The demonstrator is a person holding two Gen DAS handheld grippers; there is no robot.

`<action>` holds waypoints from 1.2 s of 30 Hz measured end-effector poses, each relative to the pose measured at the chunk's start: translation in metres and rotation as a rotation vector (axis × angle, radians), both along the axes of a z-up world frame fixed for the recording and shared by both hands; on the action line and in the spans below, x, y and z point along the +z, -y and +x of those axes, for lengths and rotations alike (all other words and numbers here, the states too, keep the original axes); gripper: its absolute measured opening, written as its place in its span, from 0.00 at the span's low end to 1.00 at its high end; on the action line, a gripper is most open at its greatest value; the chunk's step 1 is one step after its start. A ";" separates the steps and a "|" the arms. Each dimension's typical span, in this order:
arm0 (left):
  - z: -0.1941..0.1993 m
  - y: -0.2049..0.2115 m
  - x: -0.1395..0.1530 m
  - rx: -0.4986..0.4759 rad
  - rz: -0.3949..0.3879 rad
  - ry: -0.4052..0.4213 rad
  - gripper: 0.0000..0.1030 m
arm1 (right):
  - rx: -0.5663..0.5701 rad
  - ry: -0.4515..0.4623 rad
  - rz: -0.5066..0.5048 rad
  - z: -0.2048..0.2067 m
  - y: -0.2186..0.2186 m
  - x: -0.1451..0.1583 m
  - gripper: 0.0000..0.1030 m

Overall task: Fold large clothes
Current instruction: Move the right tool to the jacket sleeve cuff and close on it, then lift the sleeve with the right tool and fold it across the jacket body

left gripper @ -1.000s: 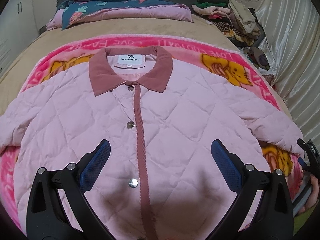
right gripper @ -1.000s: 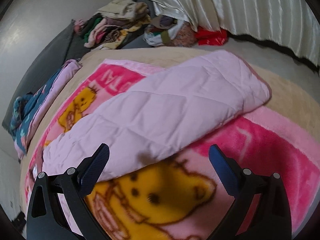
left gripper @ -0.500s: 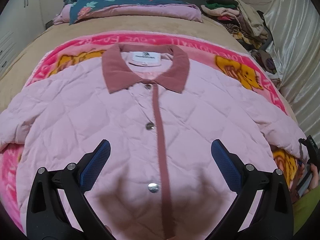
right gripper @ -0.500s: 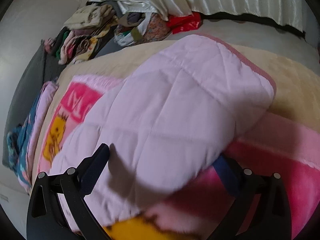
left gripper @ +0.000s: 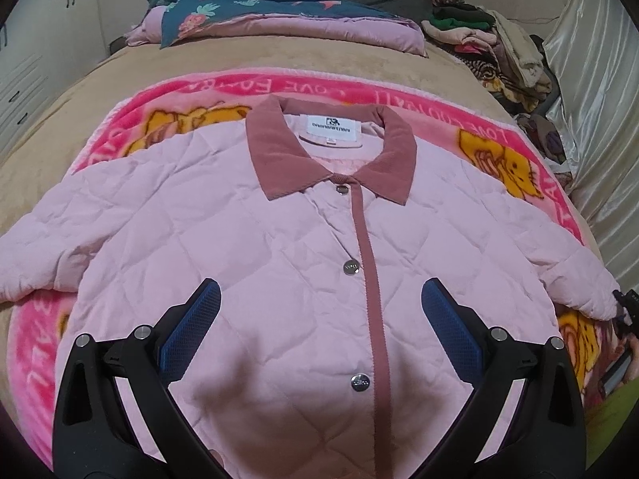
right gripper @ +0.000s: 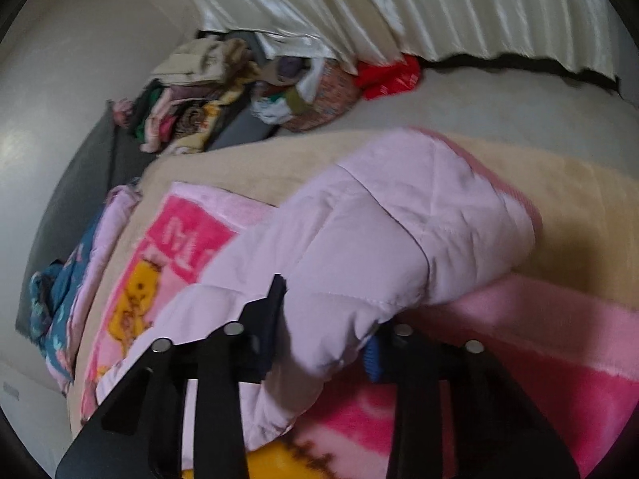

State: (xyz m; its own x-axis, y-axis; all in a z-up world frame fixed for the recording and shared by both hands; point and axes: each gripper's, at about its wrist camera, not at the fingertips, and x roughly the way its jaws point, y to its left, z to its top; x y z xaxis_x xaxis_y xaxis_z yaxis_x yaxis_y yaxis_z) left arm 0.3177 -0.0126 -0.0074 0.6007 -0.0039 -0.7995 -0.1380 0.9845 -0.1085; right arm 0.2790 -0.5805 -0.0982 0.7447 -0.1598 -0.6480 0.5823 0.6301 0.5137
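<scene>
On bed: jacket (left gripper: 247, 247) spread flat for folding.
Right gripper (right gripper: 325, 333): my jaws closing, pinching sleeve (right gripper: 383, 239) to fold inward.
Left gripper (left gripper: 319, 327): spread, empty, hovering.

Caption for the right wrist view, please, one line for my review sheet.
Right tongs closing on the pink quilted jacket's sleeve, which lies over a pink cartoon blanket on the bed.

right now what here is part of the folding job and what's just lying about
Part of the job:
- pink quilted jacket with dusty-rose collar
- its sleeve, between the closing jaws of the right gripper
- left gripper, open above the jacket

Lying about:
- pink cartoon fleece blanket
- dark floral bedding
- pile of mixed clothes
- red bag
</scene>
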 end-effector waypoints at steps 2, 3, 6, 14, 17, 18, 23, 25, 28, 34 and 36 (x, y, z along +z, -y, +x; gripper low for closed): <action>0.000 -0.003 0.002 0.003 -0.003 0.001 0.92 | 0.038 0.031 -0.034 0.001 -0.007 0.014 0.25; -0.001 -0.005 0.003 0.006 -0.009 0.002 0.92 | 0.059 0.044 -0.054 0.002 -0.013 0.022 0.25; -0.003 -0.011 0.009 0.010 -0.029 0.020 0.92 | 0.108 0.069 -0.107 0.003 -0.030 0.041 0.24; -0.012 -0.022 0.026 0.017 0.040 0.057 0.92 | 0.246 0.165 -0.205 0.009 -0.086 0.088 0.20; -0.014 -0.029 0.028 0.023 0.037 0.056 0.92 | 0.297 0.195 -0.228 0.012 -0.108 0.105 0.20; -0.016 -0.033 0.029 0.026 0.025 0.056 0.92 | 0.310 0.203 -0.233 0.014 -0.114 0.109 0.20; -0.022 -0.048 0.034 0.051 0.019 0.070 0.92 | 0.374 0.240 -0.260 0.019 -0.144 0.129 0.19; -0.024 -0.054 0.037 0.059 0.025 0.076 0.92 | 0.403 0.254 -0.276 0.022 -0.158 0.139 0.19; -0.028 -0.063 0.040 0.078 0.037 0.091 0.92 | 0.429 0.270 -0.287 0.024 -0.172 0.150 0.19; -0.031 -0.080 0.045 0.100 0.016 0.102 0.92 | 0.492 0.298 -0.314 0.030 -0.204 0.169 0.19; -0.033 -0.083 0.045 0.100 0.012 0.104 0.92 | 0.514 0.308 -0.329 0.032 -0.216 0.175 0.19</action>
State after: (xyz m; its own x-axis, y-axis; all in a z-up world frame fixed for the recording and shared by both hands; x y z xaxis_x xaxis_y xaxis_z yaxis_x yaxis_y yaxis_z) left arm 0.2850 0.0707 0.0380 0.6773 0.0692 -0.7325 -0.2237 0.9678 -0.1154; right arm 0.3109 -0.3646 0.0766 0.9213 0.1111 -0.3725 0.0251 0.9393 0.3423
